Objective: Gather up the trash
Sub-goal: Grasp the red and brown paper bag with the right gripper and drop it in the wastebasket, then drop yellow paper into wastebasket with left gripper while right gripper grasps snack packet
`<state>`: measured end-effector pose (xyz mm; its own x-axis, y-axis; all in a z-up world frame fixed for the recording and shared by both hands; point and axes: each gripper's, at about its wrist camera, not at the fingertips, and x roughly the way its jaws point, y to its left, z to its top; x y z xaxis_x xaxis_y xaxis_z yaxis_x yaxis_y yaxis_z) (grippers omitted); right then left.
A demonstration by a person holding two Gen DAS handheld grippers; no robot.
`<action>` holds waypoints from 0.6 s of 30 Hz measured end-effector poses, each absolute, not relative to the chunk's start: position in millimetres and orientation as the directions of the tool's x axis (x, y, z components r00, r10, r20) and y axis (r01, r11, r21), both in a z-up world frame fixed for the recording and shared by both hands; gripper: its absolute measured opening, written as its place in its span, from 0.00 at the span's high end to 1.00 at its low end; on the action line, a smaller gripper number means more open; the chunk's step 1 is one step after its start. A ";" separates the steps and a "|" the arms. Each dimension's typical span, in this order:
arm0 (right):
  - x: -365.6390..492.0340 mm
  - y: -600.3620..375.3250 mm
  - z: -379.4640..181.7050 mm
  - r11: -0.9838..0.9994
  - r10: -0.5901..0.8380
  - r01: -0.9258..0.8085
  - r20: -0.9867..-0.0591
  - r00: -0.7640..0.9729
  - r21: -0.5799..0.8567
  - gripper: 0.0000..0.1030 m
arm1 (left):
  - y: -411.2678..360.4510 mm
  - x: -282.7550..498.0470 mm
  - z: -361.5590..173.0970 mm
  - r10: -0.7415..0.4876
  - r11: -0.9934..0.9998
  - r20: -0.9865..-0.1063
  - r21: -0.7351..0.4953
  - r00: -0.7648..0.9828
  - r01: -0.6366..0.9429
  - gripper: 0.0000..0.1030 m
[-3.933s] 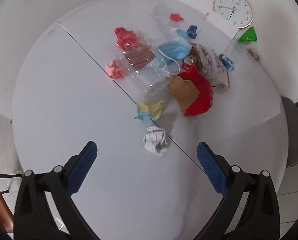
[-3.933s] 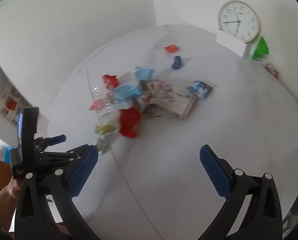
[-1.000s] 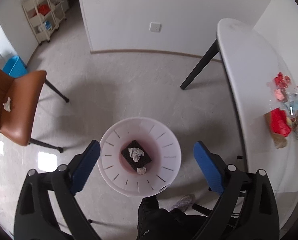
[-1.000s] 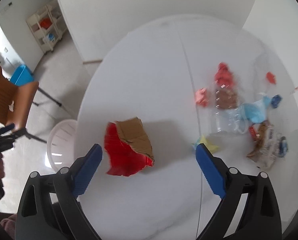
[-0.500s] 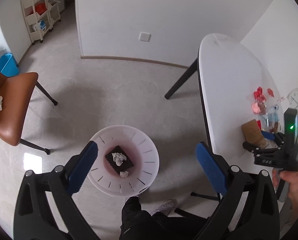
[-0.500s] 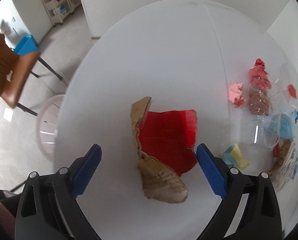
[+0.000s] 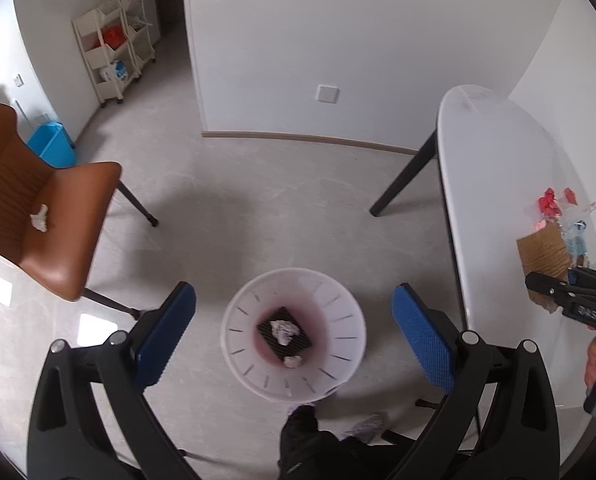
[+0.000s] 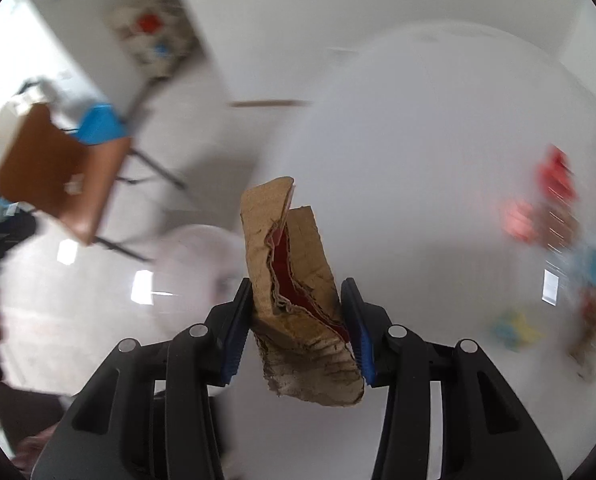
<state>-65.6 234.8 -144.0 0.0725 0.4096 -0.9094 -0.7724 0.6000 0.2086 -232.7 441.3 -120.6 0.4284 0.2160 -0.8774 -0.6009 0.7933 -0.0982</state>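
Note:
A torn piece of red and brown cardboard point(image 8: 293, 280) stands folded between the blue pads of my right gripper point(image 8: 298, 320), whose jaws are closing and press on it from both sides. In the left wrist view the same cardboard point(image 7: 542, 250) and the right gripper point(image 7: 554, 292) show over the white table point(image 7: 494, 184). My left gripper point(image 7: 293, 332) hangs open and empty above the white trash bin point(image 7: 338, 304) on the floor. Crumpled paper point(image 7: 283, 330) lies in the bin's bottom. More trash point(image 8: 554, 208) stays on the table, blurred.
A brown chair point(image 7: 37, 208) with a crumpled tissue point(image 7: 39, 218) on its seat stands left of the bin. A black table leg point(image 7: 404, 178) slants to the floor. A person's shoes point(image 7: 362, 426) are beside the bin. A shelf cart point(image 7: 113, 44) and a blue box point(image 7: 53, 146) stand by the far wall.
My right gripper has closed on the cardboard, folded it and lifted it off the table towards the edge. My left gripper rose a little above the bin and stayed open.

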 end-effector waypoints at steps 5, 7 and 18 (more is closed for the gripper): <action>-113.8 310.9 -177.8 0.459 0.388 -0.856 -0.920 -0.049 0.239 0.53 | 451.7 -249.0 -119.9 0.243 0.773 -0.879 -0.081 0.411 -0.629 0.08; -125.5 331.7 -200.9 0.427 0.338 -0.879 -0.939 -0.066 0.215 0.46 | 455.7 -254.0 -121.9 0.248 0.761 -0.881 -0.081 0.403 -0.644 0.08; -100.1 258.6 -150.3 0.563 0.442 -0.799 -0.894 0.076 0.210 0.04 | 438.6 -231.6 -109.9 0.247 0.797 -0.868 -0.072 0.432 -0.600 0.09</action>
<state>-100.1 258.6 -150.3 0.0762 0.4419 -0.8938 -0.7991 0.5632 0.2103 -231.6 438.6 -109.9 0.4317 0.2467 -0.8677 -0.5997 0.7970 -0.0717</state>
